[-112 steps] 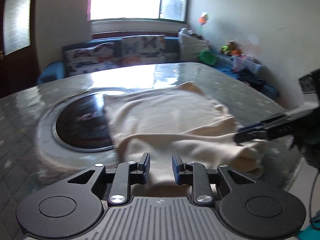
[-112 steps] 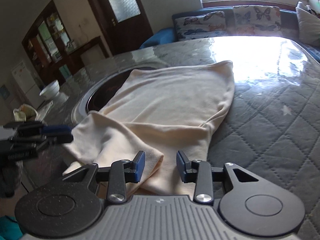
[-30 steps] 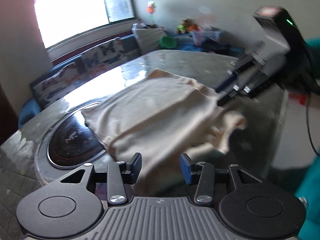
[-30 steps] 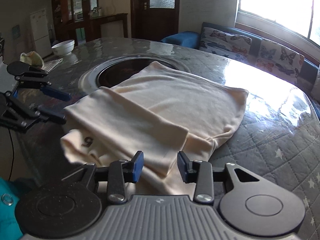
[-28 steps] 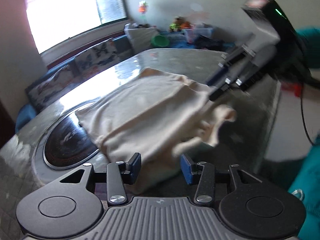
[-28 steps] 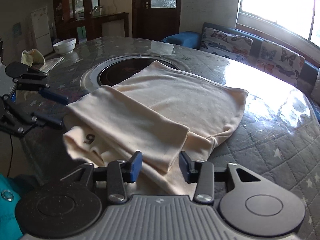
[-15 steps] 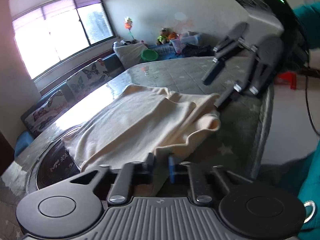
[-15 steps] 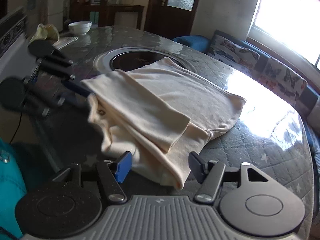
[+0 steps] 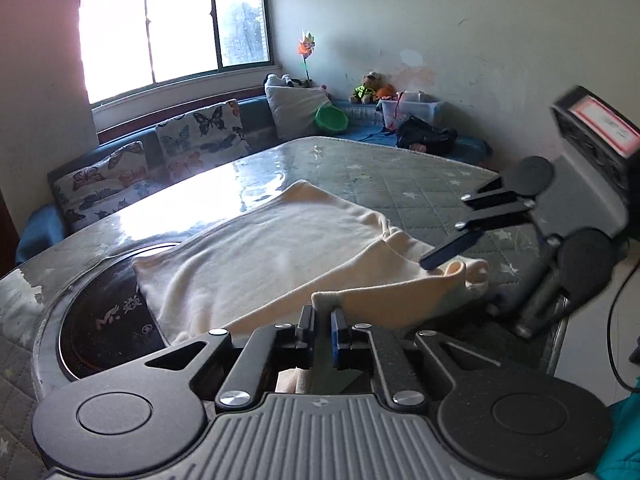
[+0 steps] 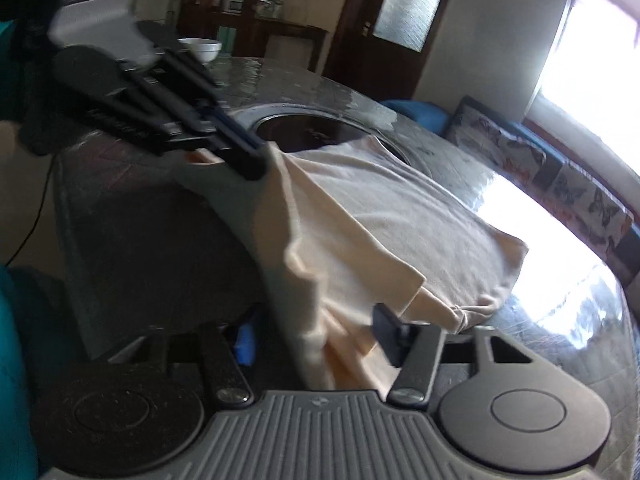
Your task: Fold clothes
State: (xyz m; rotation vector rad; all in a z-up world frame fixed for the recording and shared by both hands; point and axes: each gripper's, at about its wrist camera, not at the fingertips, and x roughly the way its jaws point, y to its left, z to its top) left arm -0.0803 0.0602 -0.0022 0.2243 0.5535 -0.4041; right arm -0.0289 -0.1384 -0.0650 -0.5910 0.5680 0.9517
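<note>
The left gripper point(image 9: 321, 326) pinches the near edge of the cream shirt point(image 9: 276, 256) above the worktop point(image 9: 404, 184). The right gripper point(image 10: 316, 336) stands spread around a lifted corner.

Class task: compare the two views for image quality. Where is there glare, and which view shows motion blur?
Left wrist view: sharp overall; window light glares white off the table beyond the shirt. Right wrist view: motion-blurred, with the left hand-held gripper and near shirt edge smeared; the window is blown out, with strong glare on the table's right side.

Cream garment point(image 9: 280, 256) spread on table; near edge lifted (sleeve folded).
</note>
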